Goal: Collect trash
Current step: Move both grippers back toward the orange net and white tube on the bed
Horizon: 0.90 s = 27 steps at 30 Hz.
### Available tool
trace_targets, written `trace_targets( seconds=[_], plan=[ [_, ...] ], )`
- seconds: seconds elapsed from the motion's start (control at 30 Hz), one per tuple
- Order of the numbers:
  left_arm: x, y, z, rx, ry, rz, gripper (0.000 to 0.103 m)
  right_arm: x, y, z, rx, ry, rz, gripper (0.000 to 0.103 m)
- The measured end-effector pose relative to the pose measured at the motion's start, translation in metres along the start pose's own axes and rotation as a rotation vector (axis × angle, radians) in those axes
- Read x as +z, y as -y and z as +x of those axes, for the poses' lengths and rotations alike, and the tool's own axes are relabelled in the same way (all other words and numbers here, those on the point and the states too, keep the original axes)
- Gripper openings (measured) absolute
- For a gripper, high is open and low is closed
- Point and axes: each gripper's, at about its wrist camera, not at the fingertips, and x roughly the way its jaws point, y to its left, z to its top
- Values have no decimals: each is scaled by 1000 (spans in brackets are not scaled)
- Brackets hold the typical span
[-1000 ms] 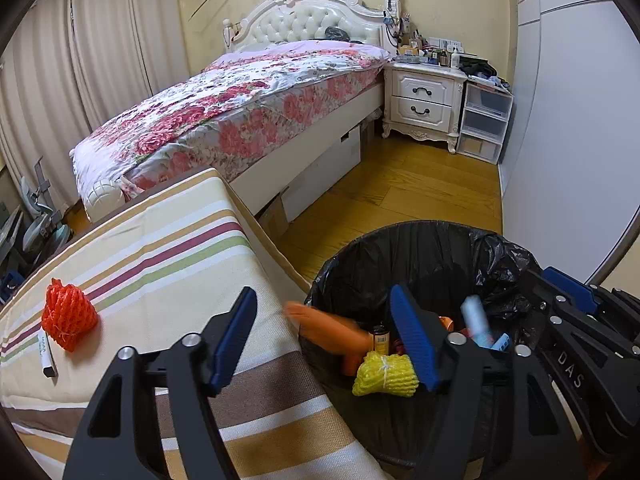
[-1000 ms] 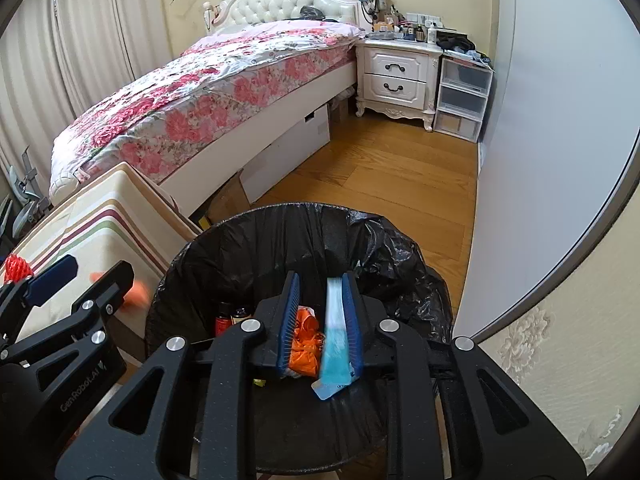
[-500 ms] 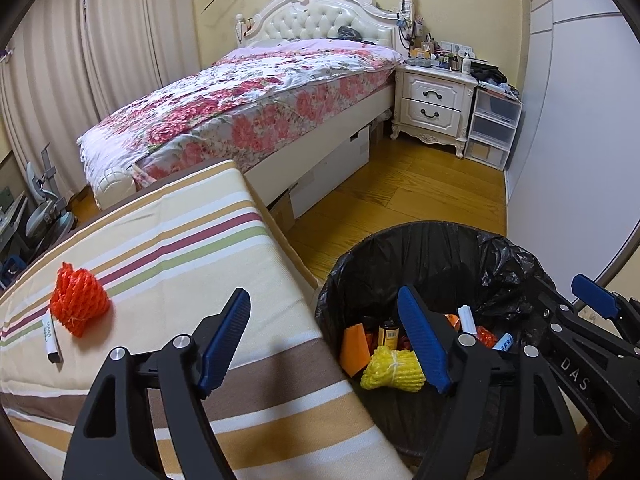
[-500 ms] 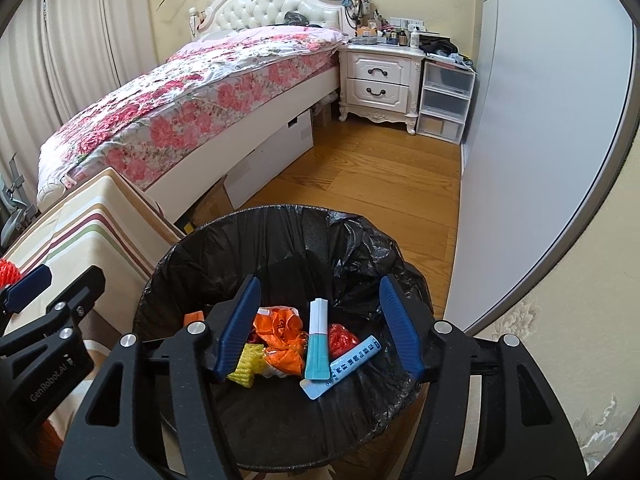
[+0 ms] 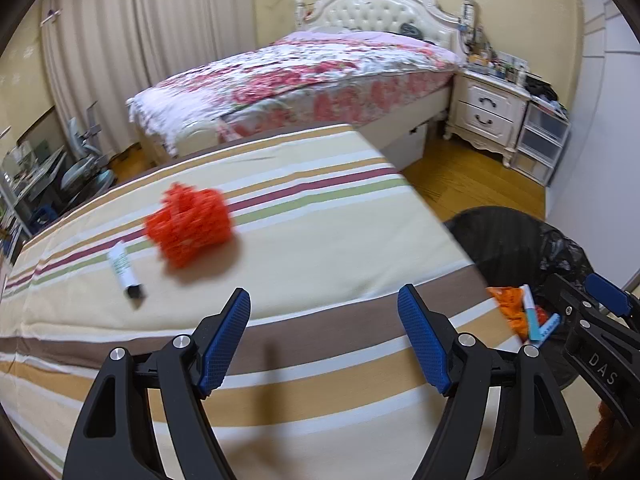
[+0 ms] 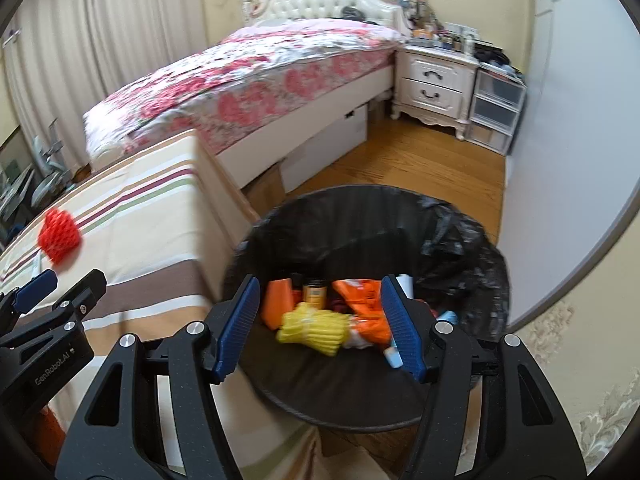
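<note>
A red foam net (image 5: 188, 227) and a white marker with a black cap (image 5: 125, 270) lie on the striped table cloth (image 5: 320, 248). My left gripper (image 5: 324, 340) is open and empty above the cloth, short of the net. My right gripper (image 6: 318, 328) is open and empty above the black-lined trash bin (image 6: 472, 248). The bin holds a yellow net (image 6: 314, 330), orange wrappers (image 6: 360, 300), an orange block (image 6: 276, 302) and a small bottle. The red net also shows in the right wrist view (image 6: 59, 235), and the bin in the left wrist view (image 5: 520, 240).
A bed with a floral cover (image 5: 304, 76) stands behind the table. A white nightstand (image 5: 486, 116) and plastic drawers (image 5: 544, 144) stand at the back right. Wooden floor (image 6: 420, 164) lies between bed and bin. A white wall panel (image 6: 560, 120) is to the right.
My left gripper has swung left from over the bin to over the striped table, facing the red net. My right gripper opened and let the tube fall into the bin, then shifted left.
</note>
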Motion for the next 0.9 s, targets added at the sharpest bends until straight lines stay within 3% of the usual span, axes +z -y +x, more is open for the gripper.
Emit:
trace_targets(
  seconds=[0.5,0.9],
  plan=[
    [-18,-101,0,144,-29,-157,74,-1,-115,9,146,-43,-196,61],
    [-1,-149,31,161,-98,-212,74,6,-160,27,176,-80,-275,61]
  ],
)
